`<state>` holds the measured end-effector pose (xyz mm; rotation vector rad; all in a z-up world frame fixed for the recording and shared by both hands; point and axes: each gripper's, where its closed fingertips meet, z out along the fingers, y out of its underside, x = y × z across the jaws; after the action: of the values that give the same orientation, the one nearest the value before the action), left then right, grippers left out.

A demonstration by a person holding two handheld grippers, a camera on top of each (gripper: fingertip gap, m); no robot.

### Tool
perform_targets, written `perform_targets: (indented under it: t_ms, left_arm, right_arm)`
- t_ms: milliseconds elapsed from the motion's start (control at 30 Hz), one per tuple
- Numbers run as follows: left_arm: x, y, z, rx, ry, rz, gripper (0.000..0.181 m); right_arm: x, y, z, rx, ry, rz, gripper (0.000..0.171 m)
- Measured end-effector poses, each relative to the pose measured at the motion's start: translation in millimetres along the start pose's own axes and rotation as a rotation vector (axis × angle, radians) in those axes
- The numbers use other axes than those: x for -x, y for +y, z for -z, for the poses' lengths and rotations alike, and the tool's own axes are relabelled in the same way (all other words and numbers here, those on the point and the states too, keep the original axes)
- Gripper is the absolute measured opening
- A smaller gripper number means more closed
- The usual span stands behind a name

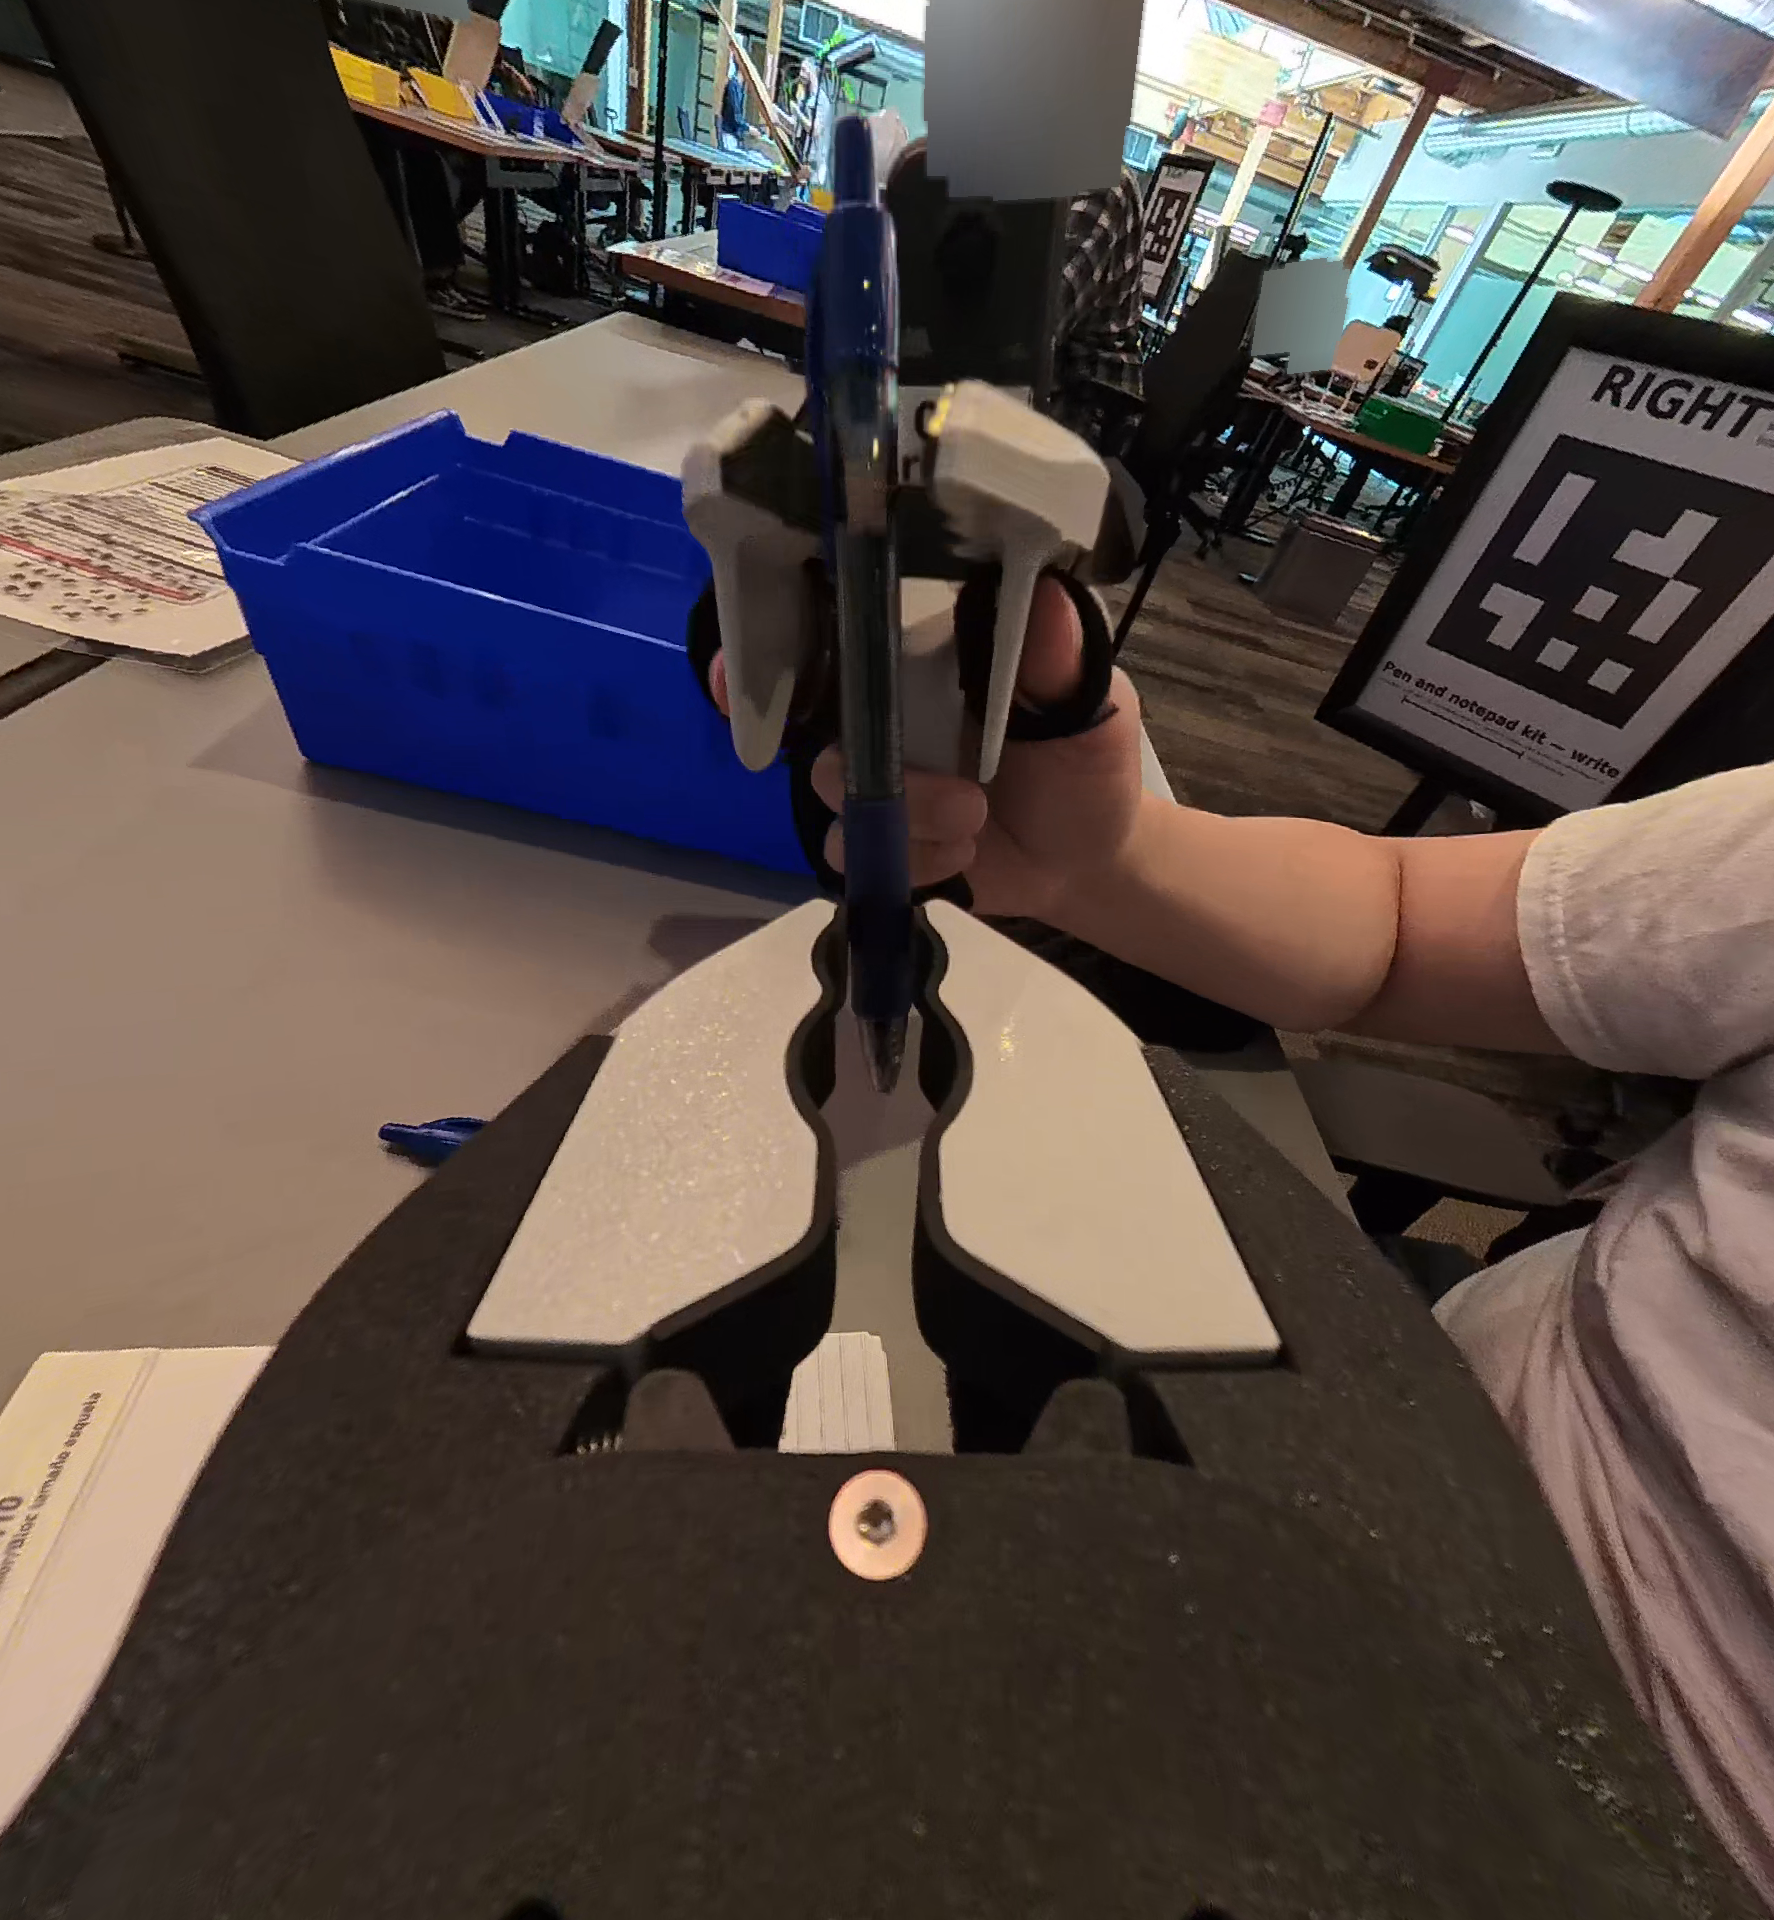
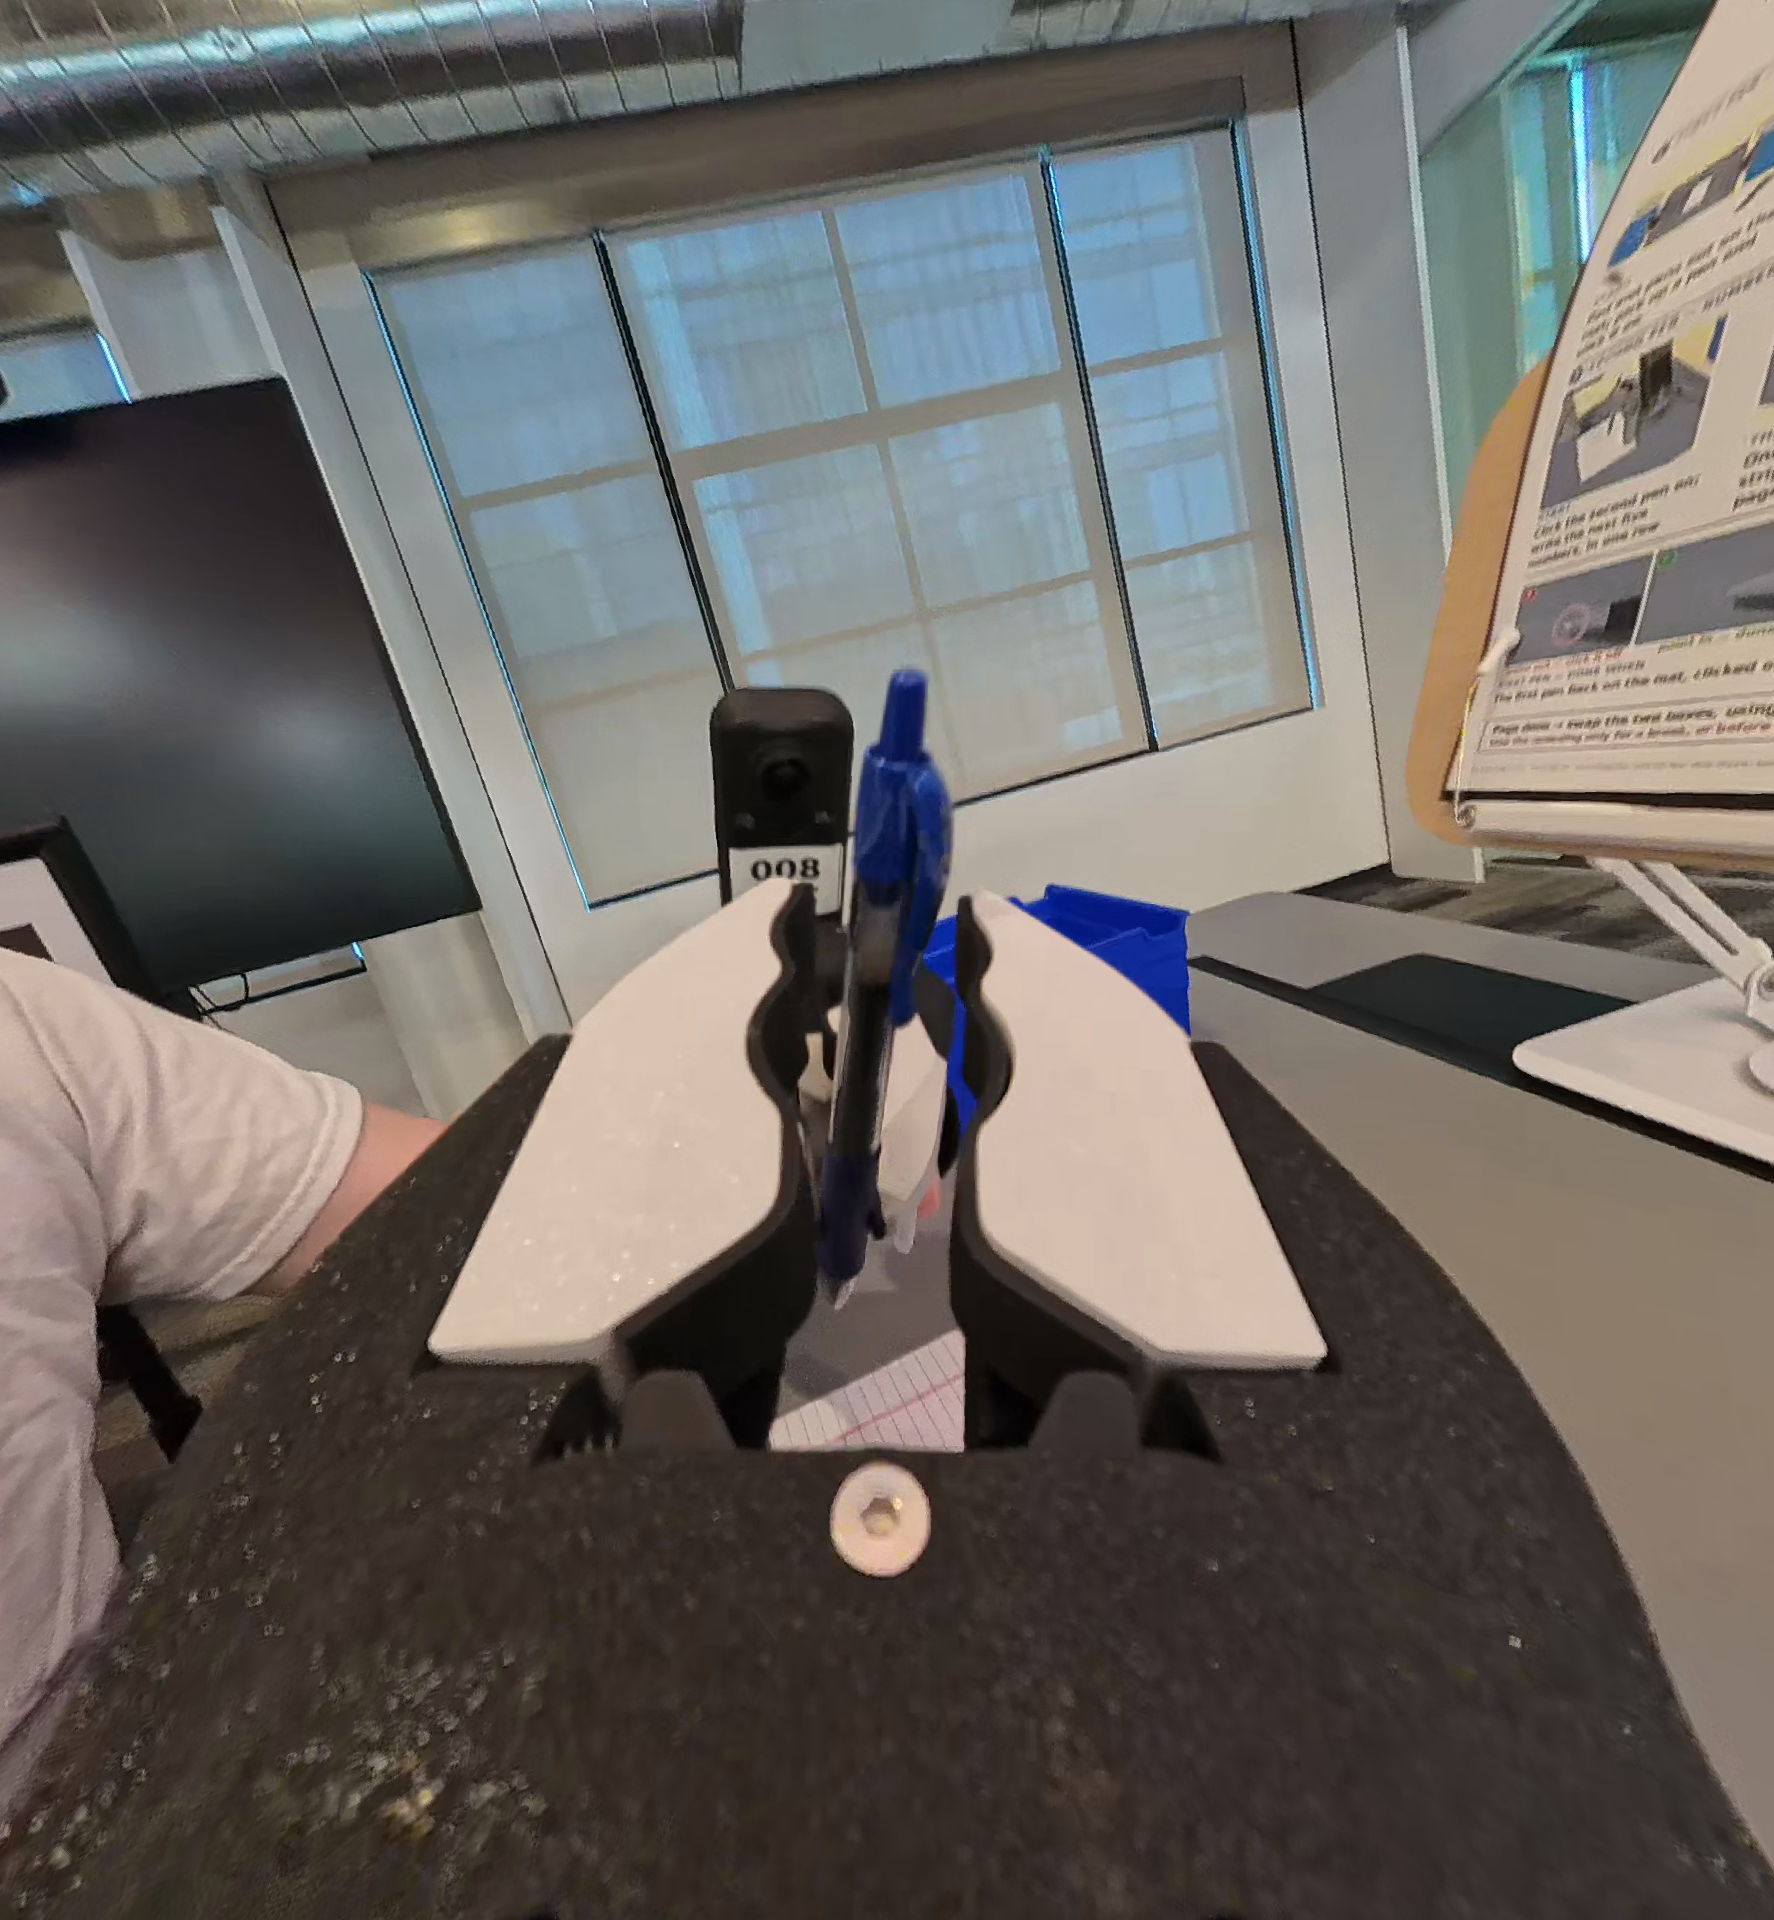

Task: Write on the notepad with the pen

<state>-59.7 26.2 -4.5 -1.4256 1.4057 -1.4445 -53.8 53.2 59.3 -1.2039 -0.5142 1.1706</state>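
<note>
A blue pen (image 1: 864,582) stands upright, tip down, between both grippers. My left gripper (image 1: 880,920) is closed on its rubber grip just above the tip. My right gripper (image 1: 867,488), facing me, is closed on the barrel higher up. In the right wrist view the pen (image 2: 878,997) sits between my right gripper's (image 2: 883,914) fingers, clip end up. The white notepad (image 1: 83,1507) lies on the grey table (image 1: 187,987) below my left gripper, mostly hidden. Its ruled page (image 2: 893,1392) shows through the right gripper's gap.
A blue bin (image 1: 467,644) stands on the table behind the pen and also shows in the right wrist view (image 2: 1101,935). A second blue pen (image 1: 436,1130) pokes out beside my left gripper. A printed sheet (image 1: 83,540) lies far left. An instruction sheet on a stand (image 2: 1672,416) is at right. Spacing between my two grippers at the tips: around 7 cm.
</note>
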Motion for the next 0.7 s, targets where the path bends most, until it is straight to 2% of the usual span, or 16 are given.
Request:
perform_targets:
  t_ms: [233,500,700]
  left_arm:
    - [-5.7,2.9,-2.4,0.011,0.046,0.012,0.011]
    - [6.5,0.8,-1.7,-0.007,-0.059,-0.041,0.025]
    - [8.1,-2.8,-1.9,-0.026,-0.121,-0.105,0.018]
  right_arm:
    - [6.3,-3.7,3.1,0.009,-0.051,0.006,0.015]
    - [2.3,-6.5,2.7,0.009,0.057,0.067,0.013]
    - [5.4,-1.0,-3.4,0.021,0.085,0.062,0.013]
